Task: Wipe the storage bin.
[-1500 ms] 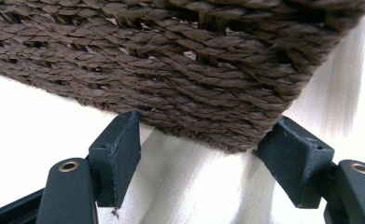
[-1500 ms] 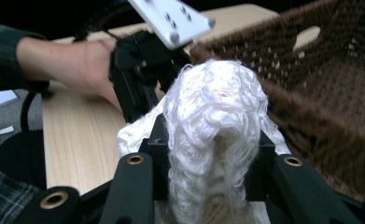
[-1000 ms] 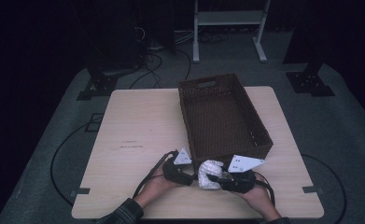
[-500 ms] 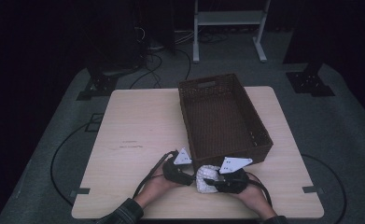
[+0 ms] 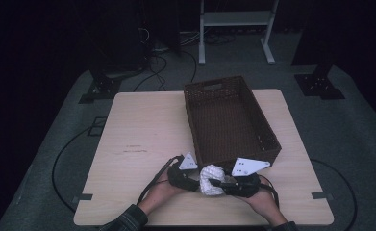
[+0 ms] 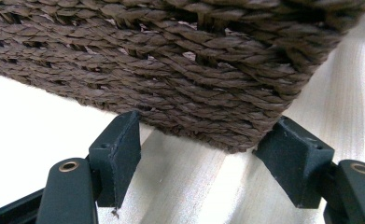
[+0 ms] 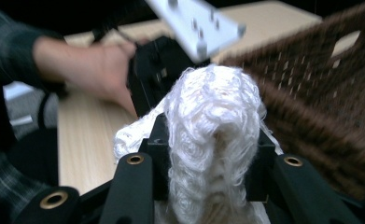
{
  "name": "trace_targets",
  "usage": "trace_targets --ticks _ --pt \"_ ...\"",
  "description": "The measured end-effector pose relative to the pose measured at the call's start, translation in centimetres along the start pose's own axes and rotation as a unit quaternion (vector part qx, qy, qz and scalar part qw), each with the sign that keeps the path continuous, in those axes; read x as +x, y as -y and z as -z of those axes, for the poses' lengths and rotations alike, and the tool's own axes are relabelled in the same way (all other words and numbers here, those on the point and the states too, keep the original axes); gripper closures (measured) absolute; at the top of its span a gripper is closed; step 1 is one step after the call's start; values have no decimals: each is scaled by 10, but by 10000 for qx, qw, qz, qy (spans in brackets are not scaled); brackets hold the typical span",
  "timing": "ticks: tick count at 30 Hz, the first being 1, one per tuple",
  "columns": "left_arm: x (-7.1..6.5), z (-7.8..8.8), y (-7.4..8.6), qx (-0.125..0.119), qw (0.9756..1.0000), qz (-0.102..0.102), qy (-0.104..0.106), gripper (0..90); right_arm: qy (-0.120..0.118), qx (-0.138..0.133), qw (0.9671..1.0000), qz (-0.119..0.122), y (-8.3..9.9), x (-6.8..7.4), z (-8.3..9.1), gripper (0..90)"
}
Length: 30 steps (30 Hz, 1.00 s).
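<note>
A white knitted cloth is bunched between my two hands near the table's front edge. My right gripper is shut on the cloth, which bulges up between its jaws. To the cloth's left, my left gripper stands open. In the left gripper view its jaws are spread before the lower near corner of the brown wicker basket, with nothing pinched between them. The basket lies just beyond both grippers and looks empty in the high view.
The wooden table has bare room left of the basket. In the right gripper view the person's left hand and its gripper sit just behind the cloth, with the basket wall to the right. Cables and stands lie on the floor beyond.
My right gripper, still holding the cloth, shifted left toward the left gripper, then came back slightly to the right and a little up. The left gripper stayed put.
</note>
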<state>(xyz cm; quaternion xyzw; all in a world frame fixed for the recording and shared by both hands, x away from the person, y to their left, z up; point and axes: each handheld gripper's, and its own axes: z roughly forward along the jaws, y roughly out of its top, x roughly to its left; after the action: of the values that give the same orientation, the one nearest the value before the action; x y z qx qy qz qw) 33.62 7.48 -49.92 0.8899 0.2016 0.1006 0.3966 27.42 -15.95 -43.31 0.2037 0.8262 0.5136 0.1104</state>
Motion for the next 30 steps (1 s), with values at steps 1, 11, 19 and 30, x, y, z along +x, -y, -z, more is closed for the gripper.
trace_targets --ticks 1,11,19,30 --pt "0 0 0 2 10000 -2 0 297 -7 -69 10000 -8 -2 0 3 629" --pt "-2 -1 0 -41 9999 143 -53 297 2 -87 10000 -16 1 1 9 629" --pt "3 3 0 -23 9991 390 142 278 154 -134 9997 -110 9 -1 24 629" --pt "3 32 10 213 9996 203 55 190 569 -53 9978 -344 29 -10 50 627"
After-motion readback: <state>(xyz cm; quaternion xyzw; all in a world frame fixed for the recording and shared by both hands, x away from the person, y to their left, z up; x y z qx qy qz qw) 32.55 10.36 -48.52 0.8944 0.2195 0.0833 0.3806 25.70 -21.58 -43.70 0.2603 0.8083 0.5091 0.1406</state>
